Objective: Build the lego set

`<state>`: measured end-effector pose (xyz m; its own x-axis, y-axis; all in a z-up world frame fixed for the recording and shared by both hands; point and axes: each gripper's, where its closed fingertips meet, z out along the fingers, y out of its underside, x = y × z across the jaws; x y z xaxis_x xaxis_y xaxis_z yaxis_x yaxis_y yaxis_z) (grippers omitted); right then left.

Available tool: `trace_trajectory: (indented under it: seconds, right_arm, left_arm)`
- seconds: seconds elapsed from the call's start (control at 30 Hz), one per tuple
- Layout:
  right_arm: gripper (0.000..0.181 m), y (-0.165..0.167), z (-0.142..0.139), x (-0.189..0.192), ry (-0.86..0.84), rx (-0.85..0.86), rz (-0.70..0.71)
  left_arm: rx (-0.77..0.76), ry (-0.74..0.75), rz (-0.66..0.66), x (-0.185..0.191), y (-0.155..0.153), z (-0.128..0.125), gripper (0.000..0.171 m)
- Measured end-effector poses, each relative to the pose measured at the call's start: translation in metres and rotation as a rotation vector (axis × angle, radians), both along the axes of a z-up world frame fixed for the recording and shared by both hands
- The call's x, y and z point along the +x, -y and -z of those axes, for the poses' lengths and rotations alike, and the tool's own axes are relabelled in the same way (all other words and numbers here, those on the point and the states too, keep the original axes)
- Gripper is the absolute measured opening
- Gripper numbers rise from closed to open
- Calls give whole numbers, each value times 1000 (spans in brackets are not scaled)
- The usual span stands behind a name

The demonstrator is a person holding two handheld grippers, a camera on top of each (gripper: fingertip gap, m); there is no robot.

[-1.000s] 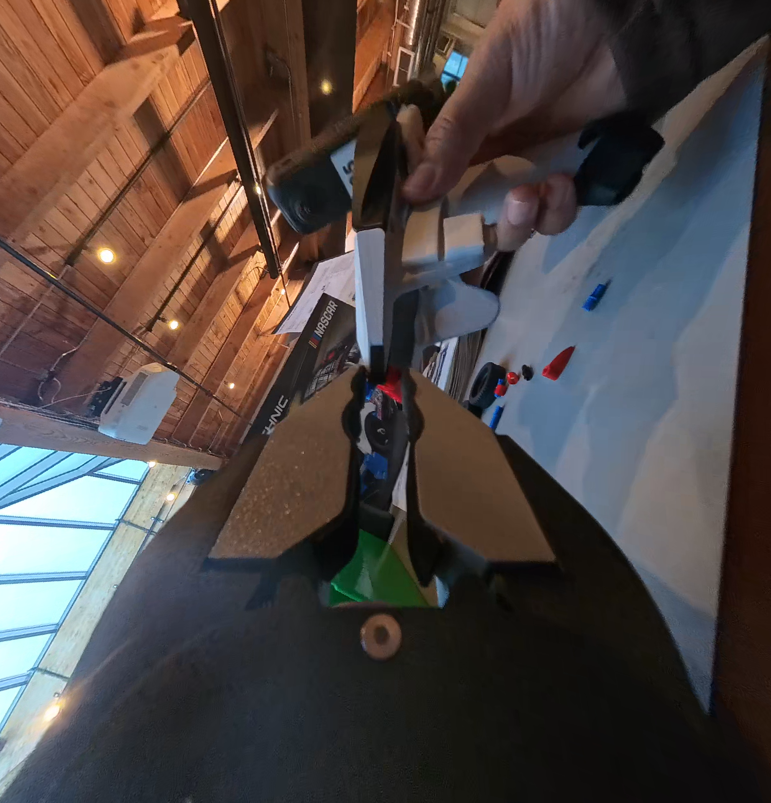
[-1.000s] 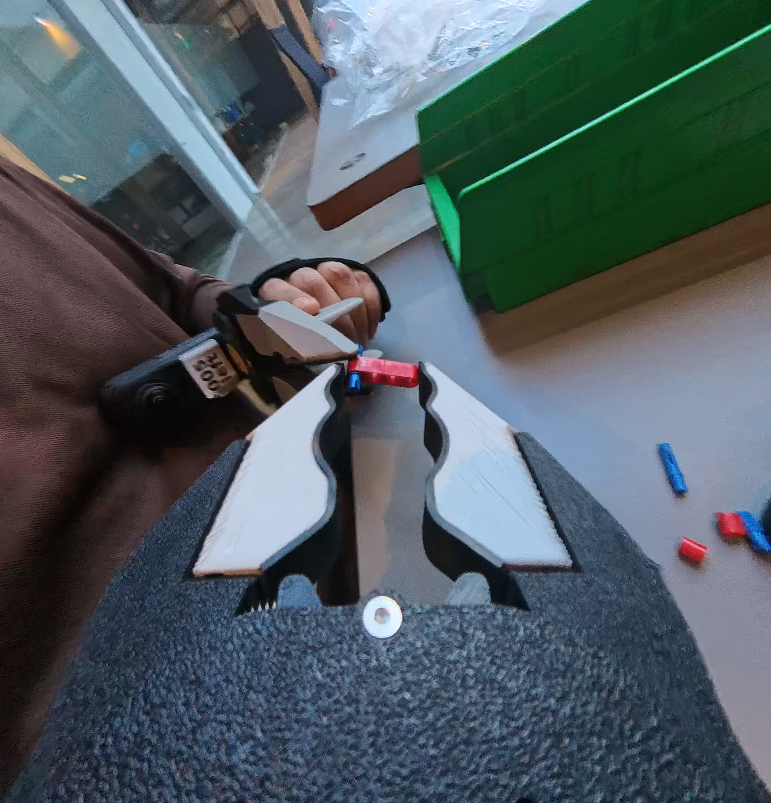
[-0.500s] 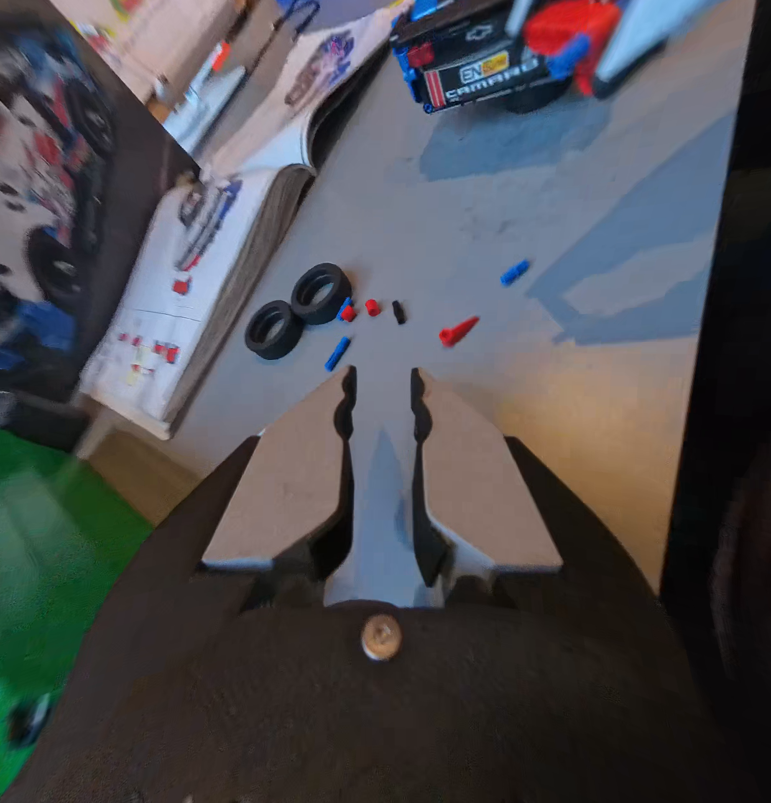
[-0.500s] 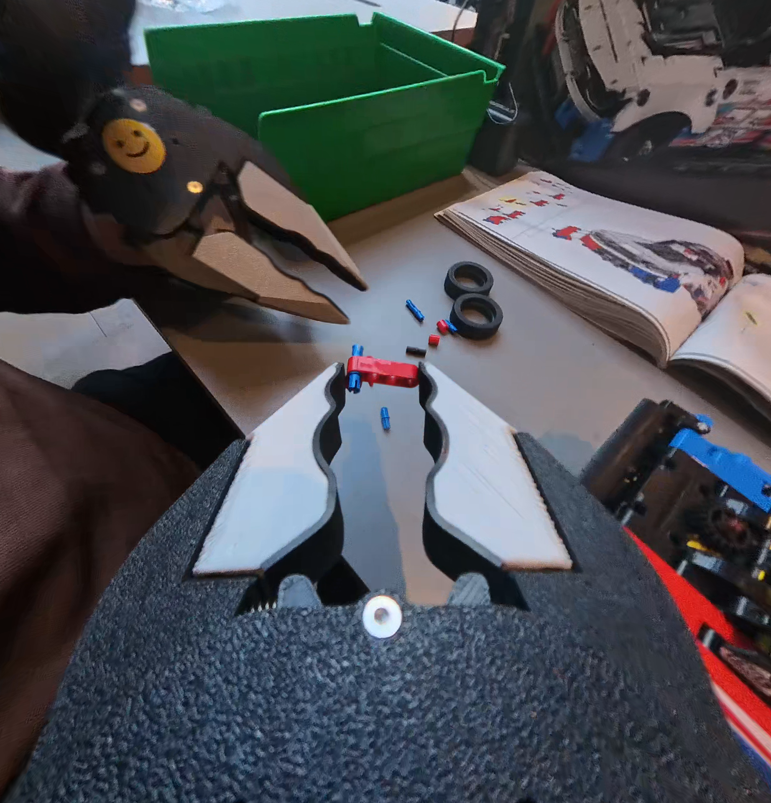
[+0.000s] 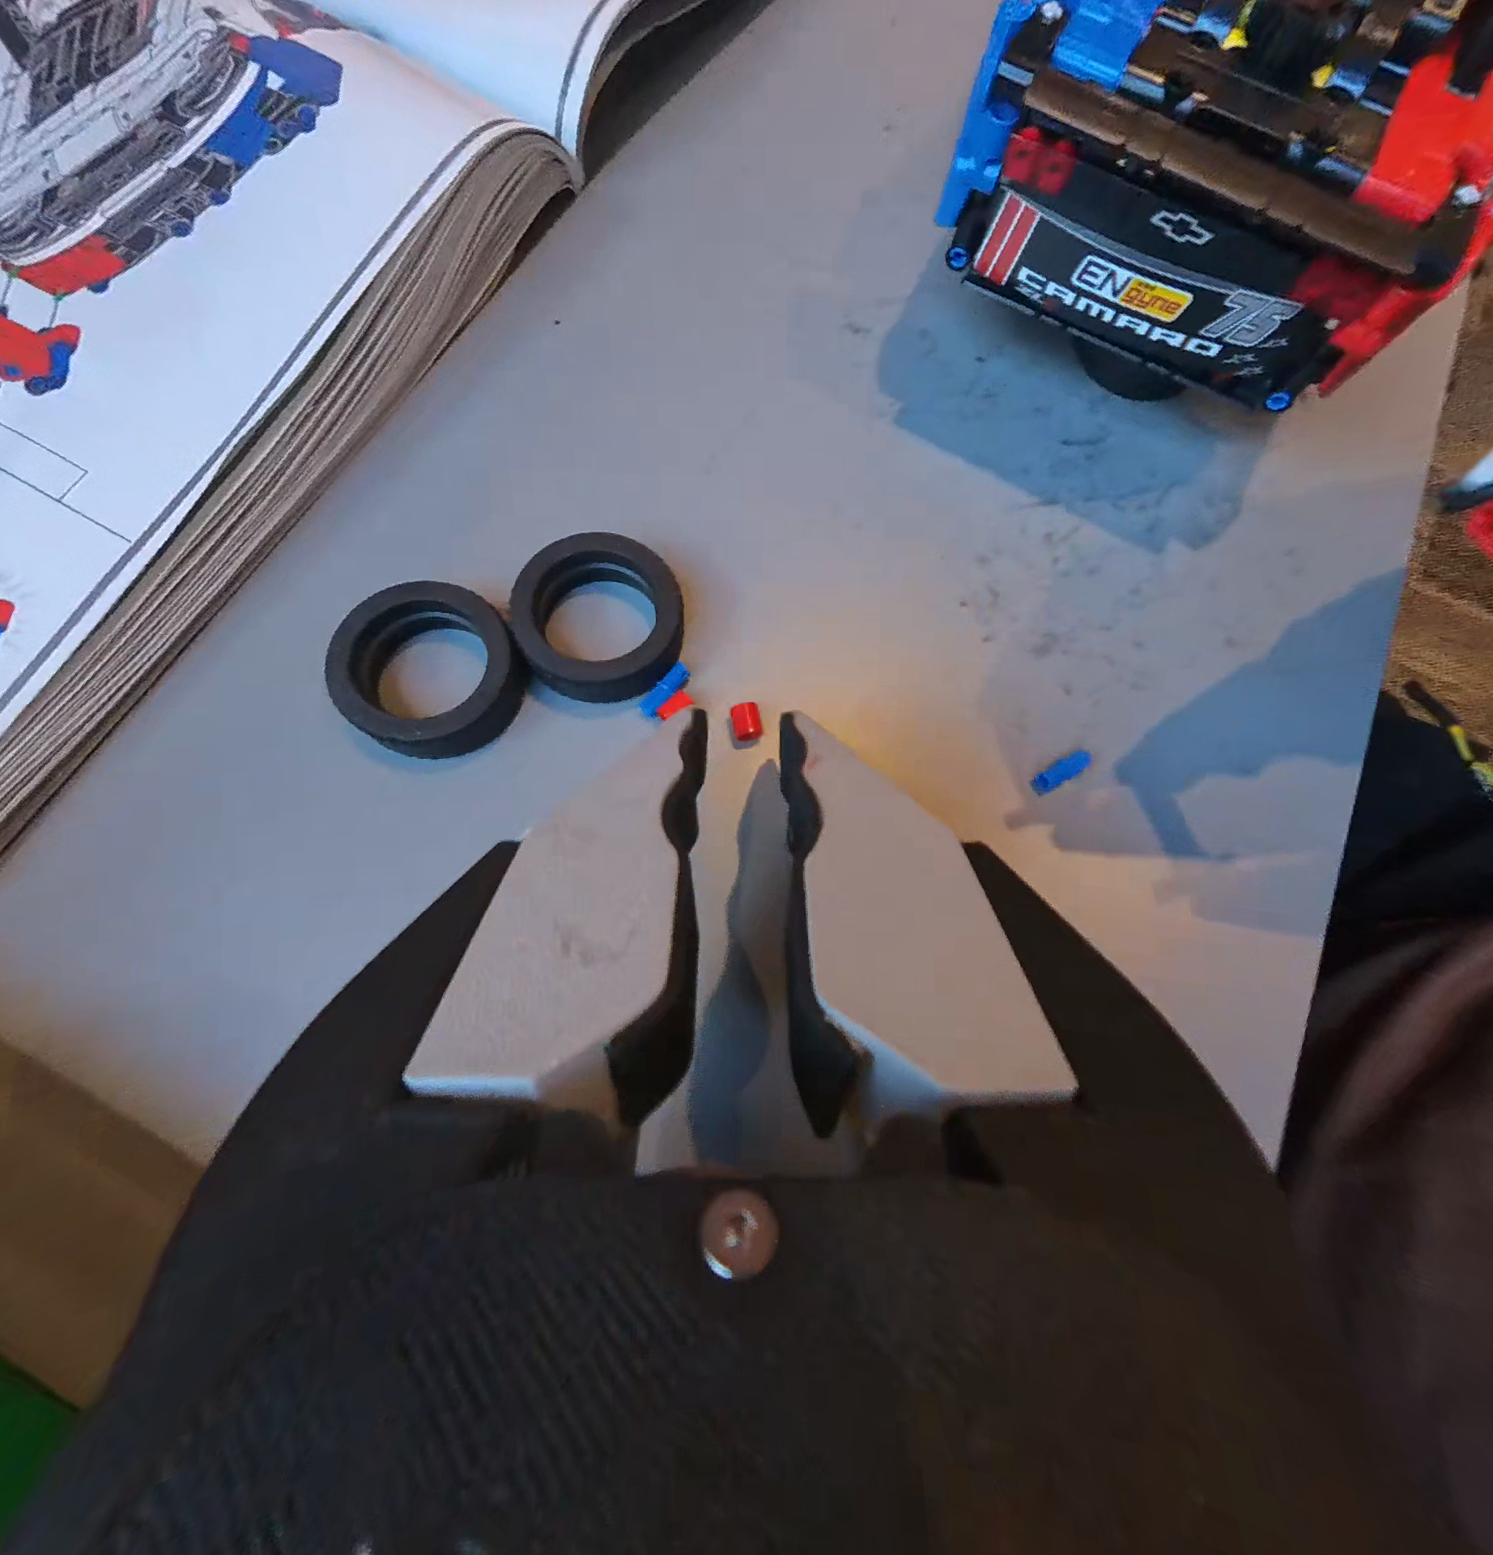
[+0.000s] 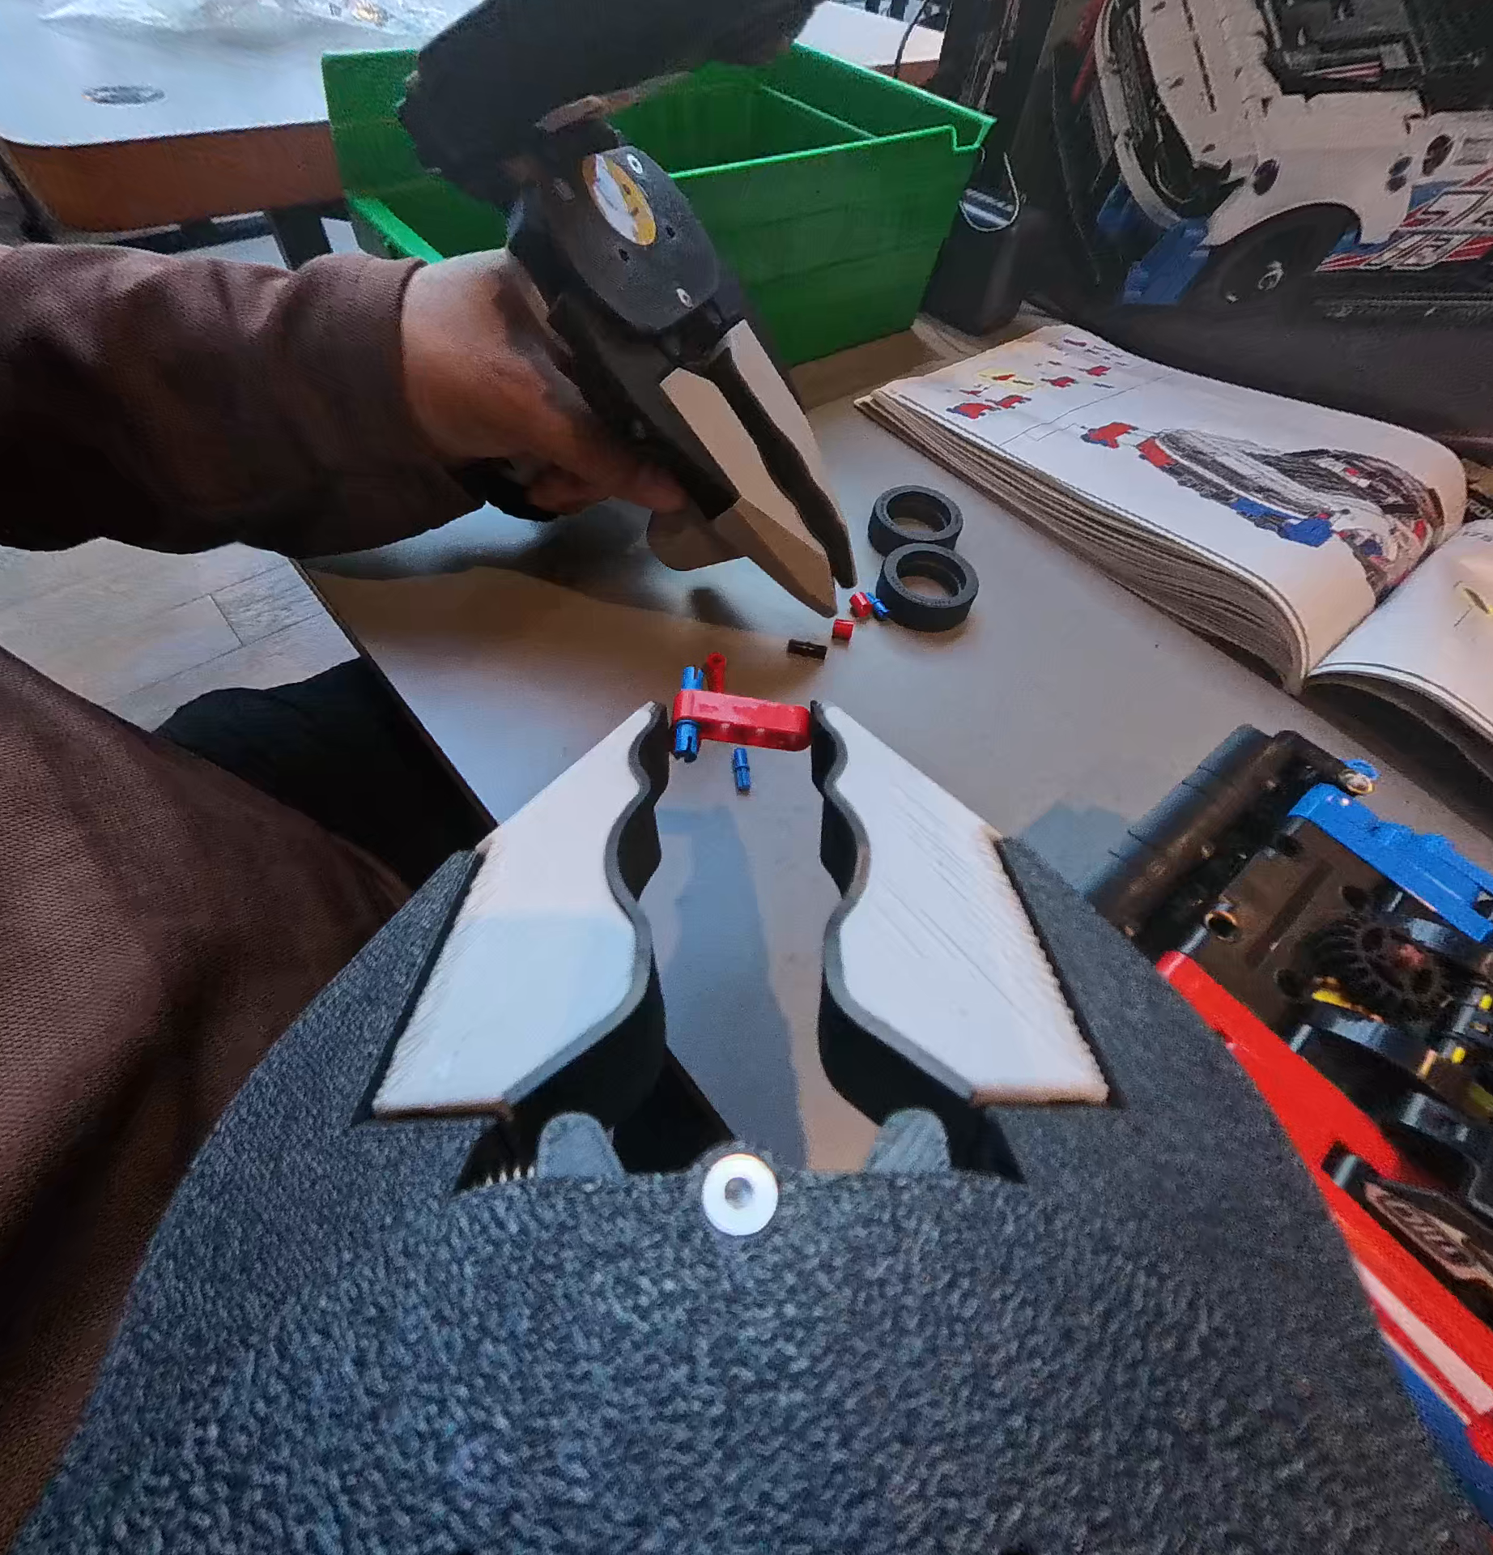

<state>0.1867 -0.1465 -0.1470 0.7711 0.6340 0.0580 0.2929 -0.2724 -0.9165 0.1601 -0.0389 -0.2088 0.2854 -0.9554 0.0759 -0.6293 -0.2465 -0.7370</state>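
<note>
My right gripper (image 6: 739, 728) is shut on a short red beam (image 6: 751, 725) with a blue pin (image 6: 686, 740) through its left end, held above the grey table (image 6: 1021, 715). My left gripper (image 5: 743, 736) is open and empty, tips low over the table on either side of a small red bush (image 5: 745, 724). It also shows in the right wrist view (image 6: 836, 589), pointing down at the loose pieces. A blue-and-red pin (image 5: 667, 692) lies by two black tyres (image 5: 596, 614). The partly built car (image 5: 1147, 252) stands at the far right.
An open instruction book (image 5: 222, 294) lies at the left. A loose blue pin (image 5: 1060, 770) lies right of my left gripper. A black pin (image 6: 806, 648) and another blue pin (image 6: 741, 770) lie near the beam. A green bin (image 6: 810, 168) stands behind. Spacing between my two grippers at the tips: around 12 centimeters.
My left gripper has left the red beam, swung down to the table and closed in on the small red bush by the tyres. My right gripper turned toward the table, still holding the beam.
</note>
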Motion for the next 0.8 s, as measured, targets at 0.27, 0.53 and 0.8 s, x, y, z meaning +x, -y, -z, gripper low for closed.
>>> trace_trajectory:
  seconds: [0.27,0.53,0.8]
  right_arm:
    - [32,-2,-4,5,10,25,5]
    - [32,-4,-4,8,14,19,13]
    - [32,-9,0,-26,0,16,-89]
  left_arm:
    - [25,-58,16,3,2,9,13]
    - [15,-67,24,5,0,16,5]
    - [71,7,180,-16,31,-13,5]
